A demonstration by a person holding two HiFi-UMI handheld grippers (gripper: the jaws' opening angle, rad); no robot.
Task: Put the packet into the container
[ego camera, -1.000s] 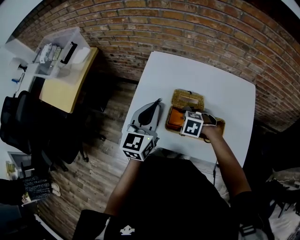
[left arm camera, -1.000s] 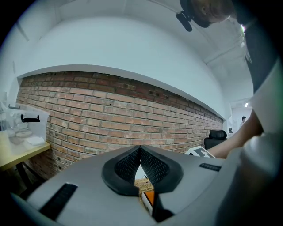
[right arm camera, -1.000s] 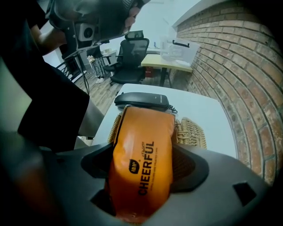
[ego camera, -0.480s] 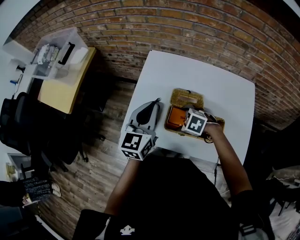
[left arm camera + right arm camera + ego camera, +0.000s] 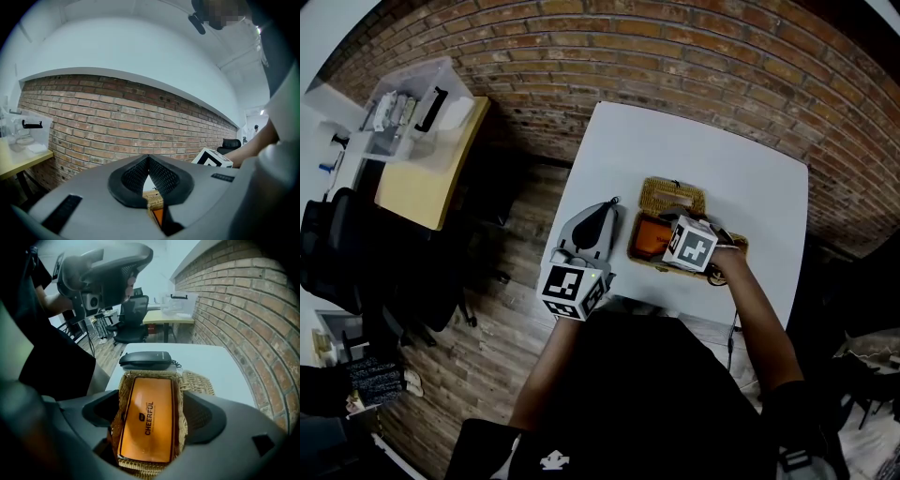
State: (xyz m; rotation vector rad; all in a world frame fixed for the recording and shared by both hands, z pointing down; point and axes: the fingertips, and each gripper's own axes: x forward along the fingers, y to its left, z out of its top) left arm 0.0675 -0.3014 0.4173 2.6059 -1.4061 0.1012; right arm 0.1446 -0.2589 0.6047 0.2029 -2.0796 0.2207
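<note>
The orange packet [image 5: 146, 420] lies flat inside the wicker basket [image 5: 183, 427]; in the head view the packet [image 5: 651, 237] shows at the left end of the basket [image 5: 675, 199] on the white table [image 5: 712, 155]. My right gripper [image 5: 154, 414] points steeply down over it. Its jaws have just been opening and stand wide at either side of the basket, apart from the packet. My left gripper [image 5: 606, 216] rests just left of the basket with its tips together [image 5: 149, 161] and nothing between them.
A wicker flap [image 5: 199, 382] sticks out at the basket's far right side. The table's left edge [image 5: 567, 220] runs close beside the left gripper. A wooden desk [image 5: 431, 178] with a clear plastic box [image 5: 420, 105] and a black chair [image 5: 337, 248] stand off to the left, against the brick wall.
The right gripper's marker cube has shifted slightly and rolled over the basket. The packet stays in the basket. The left gripper has not moved.
</note>
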